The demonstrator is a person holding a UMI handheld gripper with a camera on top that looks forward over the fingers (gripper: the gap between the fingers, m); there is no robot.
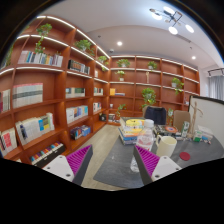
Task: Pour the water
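**Operator:** Here, jaws first. My gripper (108,165) is held level, its two fingers spread wide apart with nothing between them; each pad (141,158) faces inward across an empty gap. So the jaws stand open and hold nothing.

**Observer:** And the thing to be poured?

**Operator:** Ahead of the jaws and off to their right side, on the tabletop (118,158). Just beyond the right finger stands a tall pale vessel (147,135), upright, which I take for the bottle or jug; I can't make out a cap or spout. Close beside it, further right, a white cup (168,147), also upright.

**Observer:** Long axis?

**Operator:** Vertical for both, as far as I can tell. The jaws open sideways, so they already suit a grasp across an upright body. What the coming move turns on, in my judgement, is the offset: the vessel lies right of the line between the fingers, not on it, so I'd need to swing right and go forward before closing.

**Observer:** Beyond that?

**Operator:** More clutter further back on the tabletop, too small to name. A potted plant (148,97) behind, then wooden bookshelves (45,95) along the left wall and the far wall. Pouring has not begun.
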